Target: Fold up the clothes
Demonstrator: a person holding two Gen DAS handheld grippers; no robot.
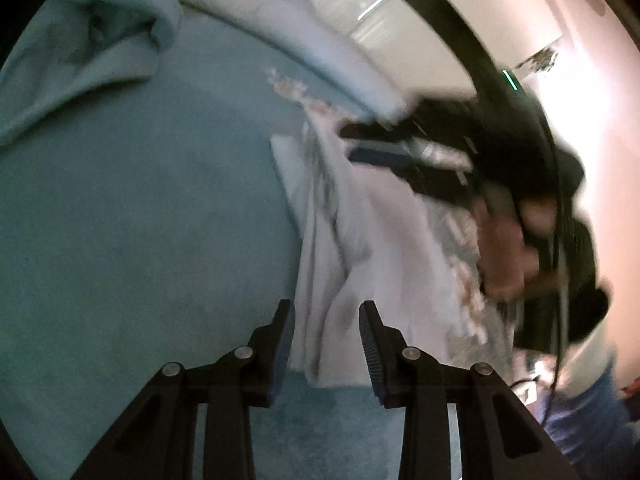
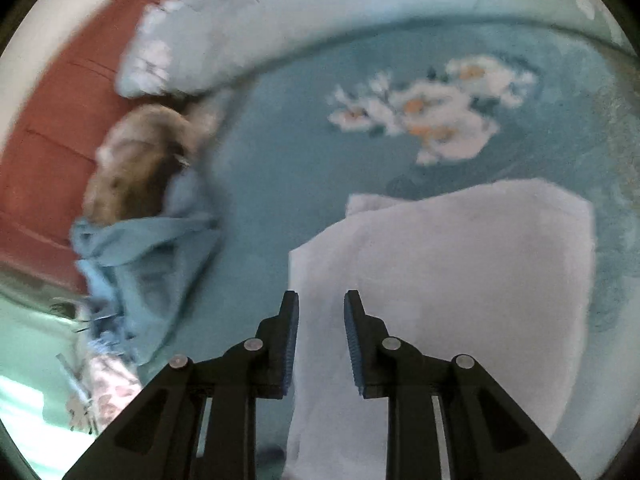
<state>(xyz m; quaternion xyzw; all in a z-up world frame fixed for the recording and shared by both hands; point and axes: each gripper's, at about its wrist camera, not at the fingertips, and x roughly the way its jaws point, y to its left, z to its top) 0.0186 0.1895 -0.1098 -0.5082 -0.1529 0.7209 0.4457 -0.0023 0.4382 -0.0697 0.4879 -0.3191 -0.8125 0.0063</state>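
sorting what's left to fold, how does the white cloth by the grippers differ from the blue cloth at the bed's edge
The white cloth lies fairly flat with straight edges, partly folded; the blue cloth is bunched in a crumpled heap. The white cloth sits right under the open right gripper; the blue cloth lies off to the side by a brown garment. Both rest on the teal bedspread, with neither one gripped.

right gripper, fingers parted, over a pale folded cloth on a teal floral bedspread

Motion-blurred right hand-held gripper and hand over white garment.
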